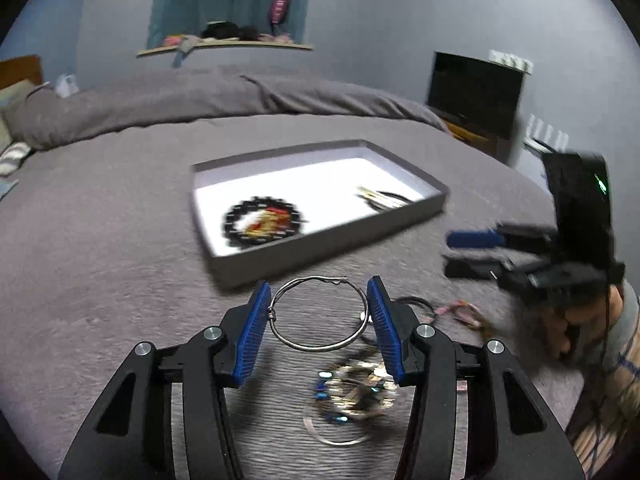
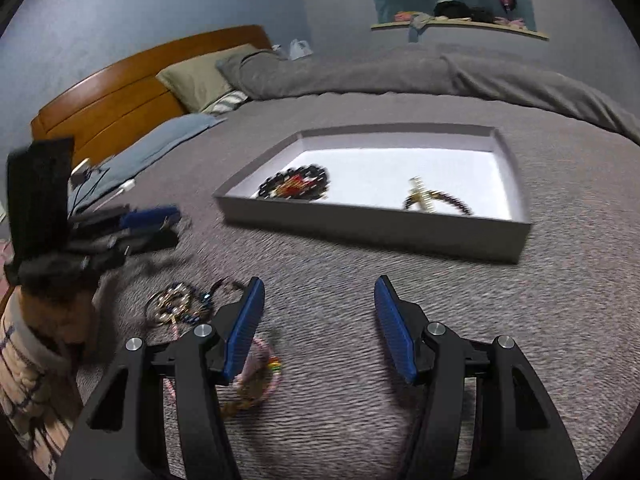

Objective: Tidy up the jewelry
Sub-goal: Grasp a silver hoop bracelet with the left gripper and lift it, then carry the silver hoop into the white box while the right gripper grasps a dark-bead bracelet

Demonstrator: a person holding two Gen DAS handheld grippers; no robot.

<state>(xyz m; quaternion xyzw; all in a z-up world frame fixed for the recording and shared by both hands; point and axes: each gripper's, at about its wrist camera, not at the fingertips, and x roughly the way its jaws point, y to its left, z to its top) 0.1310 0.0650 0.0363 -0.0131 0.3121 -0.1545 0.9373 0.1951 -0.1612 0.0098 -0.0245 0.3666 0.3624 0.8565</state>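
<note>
My left gripper (image 1: pixel 319 292) is shut on a silver wire bangle (image 1: pixel 308 346), which spans the gap between the blue pads and hangs just above the bed. A grey tray (image 1: pixel 320 242) lies beyond it, holding a black bead bracelet (image 1: pixel 260 222) and a dark and gold bracelet (image 1: pixel 384 198). In the right wrist view, my right gripper (image 2: pixel 319 280) stands open over the bedspread with nothing between its fingers, short of the tray (image 2: pixel 360 228). A pile of beaded jewelry (image 2: pixel 180 304) and a pink bracelet (image 2: pixel 262 376) lie at its lower left.
The bed has a grey ribbed cover (image 2: pixel 440 320), with pillows and a wooden headboard (image 2: pixel 120 96) at the far left. A person's hand and checked sleeve (image 1: pixel 616 360) are at the right edge. A dark screen (image 1: pixel 476 88) stands beyond the bed.
</note>
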